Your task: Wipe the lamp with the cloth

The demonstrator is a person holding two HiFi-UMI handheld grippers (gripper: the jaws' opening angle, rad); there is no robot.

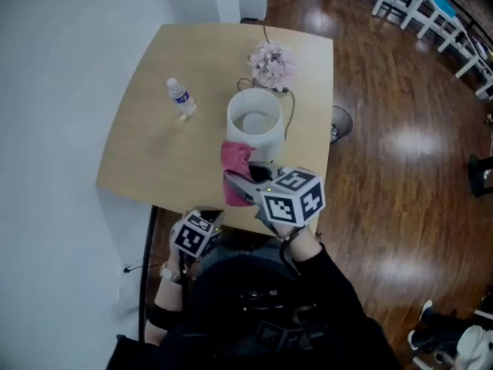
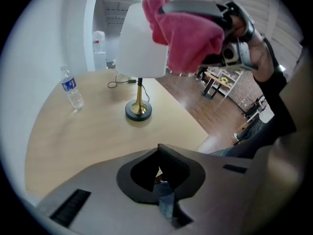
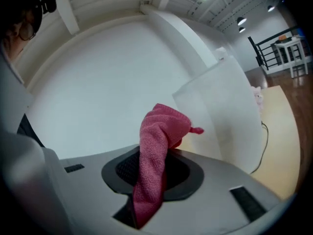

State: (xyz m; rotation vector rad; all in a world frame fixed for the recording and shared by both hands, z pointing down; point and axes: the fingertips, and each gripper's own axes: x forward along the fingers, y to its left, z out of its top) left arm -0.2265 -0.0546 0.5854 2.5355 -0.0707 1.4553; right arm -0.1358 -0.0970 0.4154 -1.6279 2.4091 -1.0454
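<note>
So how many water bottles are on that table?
1. The water bottle stands upright on the table, left of the lamp in the head view and apart from it. Another could hide behind the lamp.

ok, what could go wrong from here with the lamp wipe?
1. The lamp is wide on top, with a thin stem and a small base. The left claw is shut and away from it, so a sideways push may tip it.
2. The right claw pinches only a bunched part of the cloth; drag on the lamp could pull it loose.
3. A tipping lamp might hit the water bottle.
</note>
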